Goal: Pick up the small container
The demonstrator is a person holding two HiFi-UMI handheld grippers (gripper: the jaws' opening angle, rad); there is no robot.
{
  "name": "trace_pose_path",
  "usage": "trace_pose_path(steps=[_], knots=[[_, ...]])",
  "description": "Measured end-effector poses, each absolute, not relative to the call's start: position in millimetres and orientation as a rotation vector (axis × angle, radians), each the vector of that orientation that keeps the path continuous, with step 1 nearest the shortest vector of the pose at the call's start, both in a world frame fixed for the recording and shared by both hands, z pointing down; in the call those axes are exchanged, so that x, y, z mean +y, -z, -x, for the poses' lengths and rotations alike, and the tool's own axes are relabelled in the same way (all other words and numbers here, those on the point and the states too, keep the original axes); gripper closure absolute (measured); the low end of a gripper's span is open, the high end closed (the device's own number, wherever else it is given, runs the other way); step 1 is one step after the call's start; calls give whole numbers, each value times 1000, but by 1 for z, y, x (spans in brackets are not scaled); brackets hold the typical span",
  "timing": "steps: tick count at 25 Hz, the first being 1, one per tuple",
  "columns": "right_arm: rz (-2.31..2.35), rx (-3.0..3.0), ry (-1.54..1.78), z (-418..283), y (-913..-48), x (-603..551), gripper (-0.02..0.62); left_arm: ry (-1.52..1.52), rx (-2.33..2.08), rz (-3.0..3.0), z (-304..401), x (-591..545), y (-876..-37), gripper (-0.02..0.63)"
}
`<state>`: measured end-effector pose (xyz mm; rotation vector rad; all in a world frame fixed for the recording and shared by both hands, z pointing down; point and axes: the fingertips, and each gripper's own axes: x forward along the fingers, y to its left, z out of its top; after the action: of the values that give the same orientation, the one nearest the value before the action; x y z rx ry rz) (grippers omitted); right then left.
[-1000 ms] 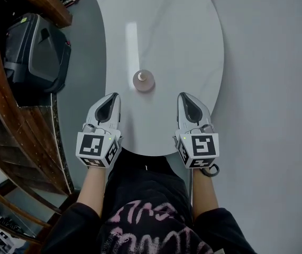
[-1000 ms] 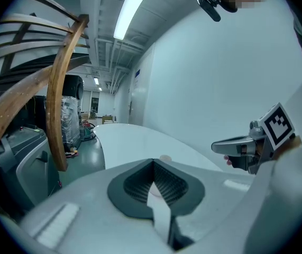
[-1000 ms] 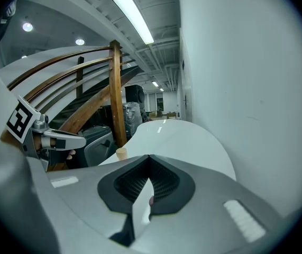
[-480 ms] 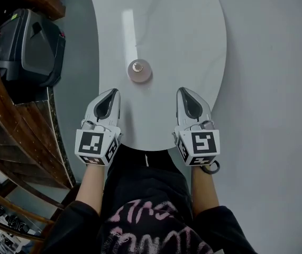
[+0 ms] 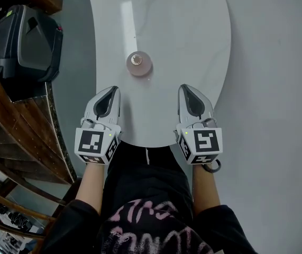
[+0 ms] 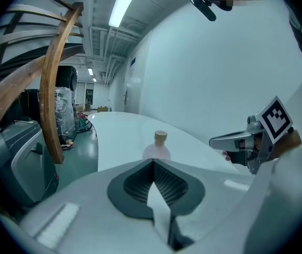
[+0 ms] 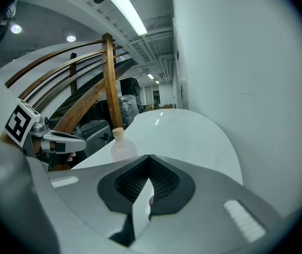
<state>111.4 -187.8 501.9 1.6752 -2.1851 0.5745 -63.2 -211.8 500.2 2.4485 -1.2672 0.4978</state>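
Small container [image 5: 139,63]: a pale pink, round-bodied bottle with a tan stopper. It stands upright on the table, untouched.
Container position: on the far side of both grippers, apart from each. It sits between their 2 lines and somewhat nearer the left one.
Table [image 5: 193,41]: white and glossy, with a rounded outline. Its near edge curves in front of the person, and a streak of ceiling light reflects on it to the far left of the container.
Left gripper [image 5: 110,95]: held level over the near left part of the table and pointing away from the person. Its 2 jaws are pressed together at the tip, with nothing between them.
Right gripper [image 5: 188,94]: held over the near right part of the table, parallel to the left one. Its 2 jaws are likewise together and grip nothing.
Left gripper view: the container rises just above the joined tips, and the right gripper shows at the right.
Right gripper view: the container stands to the left of the tips, with the left gripper further left.
Marker cubes: 1 on the rear of each gripper, just ahead of the person's wrists.
Dark case [image 5: 26,41]: on the floor, left of the table.
Wooden railing [image 5: 13,126]: curved, running down the left side near the case.
Floor [image 5: 277,115]: plain grey, right of the table.
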Motion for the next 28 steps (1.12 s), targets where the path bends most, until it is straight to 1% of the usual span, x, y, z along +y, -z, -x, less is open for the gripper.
trace_pose_path(steps=[21,23,28], knots=[[-1661,-2194,-579,-104,-510,-196,584,-498,-1230,-2512,51,-224,-507,604],[-1665,-2192,-578,-105,-510,-197,584,-498,-1229,-2533,50,-228,-506,594],[-1672,-2182,-588,-106,-513,-196,584,-511,-1183,-2586,40,-234,-506,536]])
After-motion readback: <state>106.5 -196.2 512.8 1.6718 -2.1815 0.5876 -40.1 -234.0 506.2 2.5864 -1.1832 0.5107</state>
